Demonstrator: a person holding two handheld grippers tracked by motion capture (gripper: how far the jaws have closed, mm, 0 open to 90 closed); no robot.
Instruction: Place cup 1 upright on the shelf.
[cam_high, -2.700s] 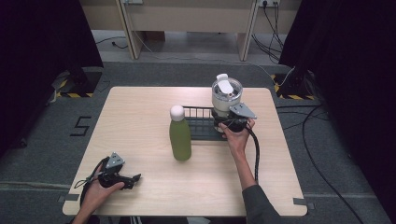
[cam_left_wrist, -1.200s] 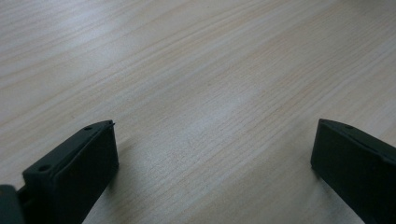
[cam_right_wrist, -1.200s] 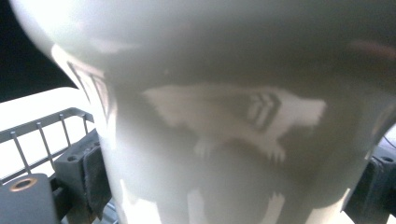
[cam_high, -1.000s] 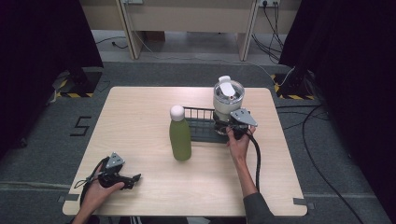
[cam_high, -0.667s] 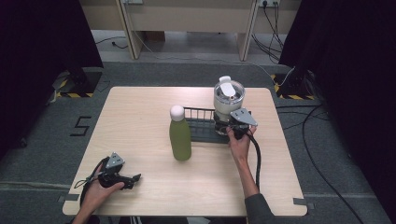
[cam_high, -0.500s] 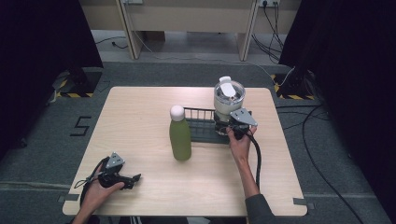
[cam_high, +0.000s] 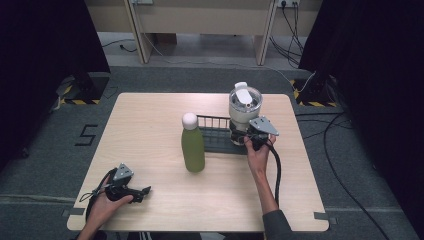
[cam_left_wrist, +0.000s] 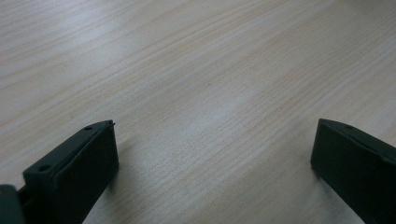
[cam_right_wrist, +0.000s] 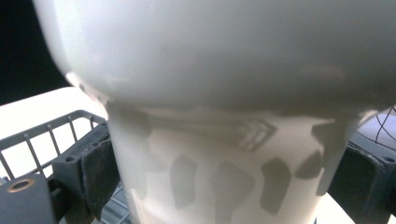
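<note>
A white lidded tumbler (cam_high: 244, 107) stands in the right end of a black wire rack (cam_high: 212, 140) at the table's middle right. My right gripper (cam_high: 248, 137) reaches its lower part from the near side. In the right gripper view the tumbler's narrow base (cam_right_wrist: 224, 182) sits between the jaws with both pads against it. The jaws have just been closing on it. A green bottle (cam_high: 193, 147) with a white cap stands upright left of the rack. My left gripper (cam_high: 146, 190) rests near the front left edge, open over bare wood (cam_left_wrist: 212, 154).
The light wooden table (cam_high: 150, 115) has free room along its left half and front edge. A black cable trails from the right gripper down along the forearm. Dark floor, cables and striped floor markers surround the table.
Since the oldest frame the right gripper has shifted slightly toward the near side at the tumbler. The left hand, the bottle and the rack have stayed put.
</note>
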